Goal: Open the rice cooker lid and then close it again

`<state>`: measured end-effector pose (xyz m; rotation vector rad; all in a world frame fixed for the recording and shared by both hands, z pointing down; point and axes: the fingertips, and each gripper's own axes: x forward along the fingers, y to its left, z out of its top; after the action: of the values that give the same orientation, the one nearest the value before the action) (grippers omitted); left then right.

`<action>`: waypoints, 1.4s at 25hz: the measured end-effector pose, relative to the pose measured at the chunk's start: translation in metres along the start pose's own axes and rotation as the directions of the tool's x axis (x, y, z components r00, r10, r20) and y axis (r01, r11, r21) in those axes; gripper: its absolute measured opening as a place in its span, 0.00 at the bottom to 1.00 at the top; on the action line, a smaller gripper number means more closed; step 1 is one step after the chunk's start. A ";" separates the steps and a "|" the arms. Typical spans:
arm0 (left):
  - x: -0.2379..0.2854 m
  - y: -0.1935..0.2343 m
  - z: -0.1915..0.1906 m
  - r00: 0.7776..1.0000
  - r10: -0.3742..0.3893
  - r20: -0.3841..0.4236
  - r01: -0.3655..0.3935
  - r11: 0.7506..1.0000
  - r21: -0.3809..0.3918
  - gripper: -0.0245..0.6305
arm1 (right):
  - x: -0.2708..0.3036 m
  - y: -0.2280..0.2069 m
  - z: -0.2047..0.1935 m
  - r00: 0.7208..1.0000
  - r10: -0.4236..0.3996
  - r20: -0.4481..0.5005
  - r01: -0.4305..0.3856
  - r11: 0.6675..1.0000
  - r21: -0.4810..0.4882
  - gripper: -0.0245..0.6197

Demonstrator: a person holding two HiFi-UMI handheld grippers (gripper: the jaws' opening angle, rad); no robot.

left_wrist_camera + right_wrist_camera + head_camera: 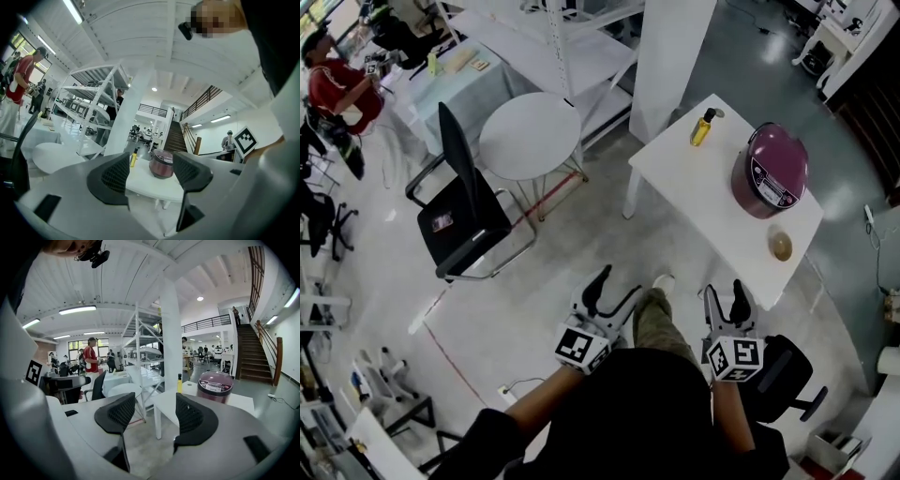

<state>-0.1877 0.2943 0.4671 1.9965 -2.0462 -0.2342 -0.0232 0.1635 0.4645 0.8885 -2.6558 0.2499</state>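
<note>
From above, the rice cooker (pixel 769 173) sits with its lid down near the far end of the white table (pixel 694 192). A yellow bottle (pixel 702 128) stands at one corner and a small bowl (pixel 781 247) lies near the opposite edge. The person stands well back from the table, holding the left gripper (pixel 619 284) and the right gripper (pixel 724 292) out over the bare floor, both with jaws spread and nothing in them. A round table (pixel 530 136) and a black chair (pixel 464 202) stand off to the left. In the left gripper view, the left gripper (pixel 151 171) is released. The gap between its jaws frames only the distant rice cooker (pixel 161 164) and yellow bottle (pixel 134 158) on the white table (pixel 145 185), well apart from the jaws. In the right gripper view, the right gripper (pixel 154 416) is likewise released and empty. The rice cooker (pixel 215 385) shows past its right jaw, with the yellow bottle (pixel 179 384) beside it on the white table (pixel 164 401). A person in a red shirt (pixel 90 359) stands far off to the left.
</note>
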 end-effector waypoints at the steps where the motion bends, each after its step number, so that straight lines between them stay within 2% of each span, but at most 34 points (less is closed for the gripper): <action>1: 0.007 -0.002 0.000 1.000 -0.007 -0.009 0.007 1.000 0.001 0.44 | 0.004 -0.005 0.000 1.000 -0.005 0.004 0.005 1.000 0.010 0.41; 7: 0.066 -0.022 0.005 0.995 -0.083 -0.052 0.084 0.996 0.024 0.44 | 0.025 -0.051 0.013 0.998 -0.055 0.040 0.053 0.997 0.053 0.41; 18: 0.228 -0.054 0.020 0.966 -0.226 -0.128 0.235 0.970 0.059 0.44 | 0.070 -0.183 0.034 0.982 -0.185 0.042 0.178 0.976 0.127 0.41; 28: 0.357 -0.099 0.018 0.940 -0.310 -0.144 0.322 0.944 0.069 0.44 | 0.109 -0.284 0.049 0.977 -0.209 0.049 0.201 0.971 0.132 0.41; 35: 0.411 -0.118 0.012 0.929 -0.339 -0.150 0.353 0.933 0.071 0.44 | 0.125 -0.335 0.050 0.974 -0.222 0.050 0.214 0.968 0.131 0.41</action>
<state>-0.0838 -0.1204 0.4537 2.3573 -1.6414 -0.0641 0.0749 -0.1836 0.4838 1.2388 -2.5941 0.3419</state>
